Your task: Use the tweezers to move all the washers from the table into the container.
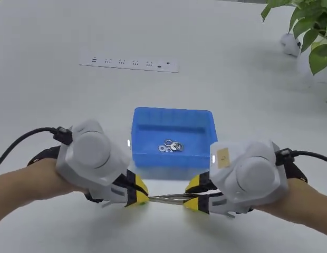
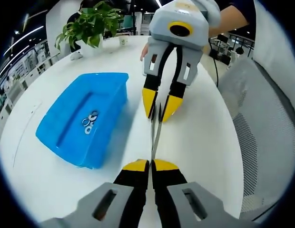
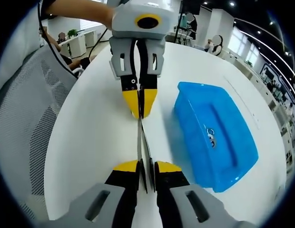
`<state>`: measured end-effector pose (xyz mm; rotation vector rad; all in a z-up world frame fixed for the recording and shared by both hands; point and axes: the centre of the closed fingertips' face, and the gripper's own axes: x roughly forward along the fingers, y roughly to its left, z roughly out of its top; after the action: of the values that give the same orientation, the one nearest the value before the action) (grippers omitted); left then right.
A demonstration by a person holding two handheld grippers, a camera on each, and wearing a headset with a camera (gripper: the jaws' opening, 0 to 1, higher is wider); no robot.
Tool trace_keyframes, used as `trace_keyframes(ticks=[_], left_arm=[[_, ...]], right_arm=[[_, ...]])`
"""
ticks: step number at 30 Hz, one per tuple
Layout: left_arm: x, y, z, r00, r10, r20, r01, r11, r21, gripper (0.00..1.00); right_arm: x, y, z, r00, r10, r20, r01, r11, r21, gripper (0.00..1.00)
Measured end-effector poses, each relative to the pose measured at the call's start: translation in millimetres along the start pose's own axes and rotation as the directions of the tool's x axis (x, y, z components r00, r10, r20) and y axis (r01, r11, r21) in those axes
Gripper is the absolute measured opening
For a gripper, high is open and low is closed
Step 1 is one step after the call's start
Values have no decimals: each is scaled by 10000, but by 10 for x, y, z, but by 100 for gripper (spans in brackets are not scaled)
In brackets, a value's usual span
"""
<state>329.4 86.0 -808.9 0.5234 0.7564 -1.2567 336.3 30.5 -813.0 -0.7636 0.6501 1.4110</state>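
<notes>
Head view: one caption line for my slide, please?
Left tool and right tool grip the tweezers before a blue container holding washers.

Glossy plastic container [image 1: 169,159]; shiny metal tweezers [image 1: 166,198] and washers [image 1: 170,146].

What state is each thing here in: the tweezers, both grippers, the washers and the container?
tweezers, spanning from one gripper to the other
left gripper, shut on the tweezers' narrow end
right gripper, jaws either side of the tweezers, grip unclear
washers, lying clustered inside the container
blue container, upright, open-topped
</notes>
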Motion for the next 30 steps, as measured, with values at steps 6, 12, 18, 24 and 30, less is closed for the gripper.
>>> trace_keyframes(ticks=[6, 12, 18, 24, 30], left_arm=[[-182, 38, 101, 9944, 432, 966, -369, 9971, -669, 12], [-560, 10, 333, 9705, 820, 2266, -591, 9926, -1062, 17], [-932, 13, 493, 9396, 1731, 2954, -1482, 9834, -1050, 22], [-1092, -23, 486, 9307, 2287, 2855, -2139, 9734, -825, 33], [-1063, -125, 486, 9339, 2428, 2623, -2442, 9693, -279, 58]], right_arm=[[-245, -129, 105, 9927, -905, 796, 832, 9924, 903, 17], [-675, -237, 202, 9668, -1810, 1806, 1437, 9689, 2017, 19], [-980, -220, 190, 9527, -2257, 2037, 1824, 9603, 2110, 24], [-988, -74, 146, 9643, -1929, 1813, 1616, 9714, 1738, 42], [-950, 21, 160, 9728, -1619, 1659, 1426, 9821, 1227, 54]])
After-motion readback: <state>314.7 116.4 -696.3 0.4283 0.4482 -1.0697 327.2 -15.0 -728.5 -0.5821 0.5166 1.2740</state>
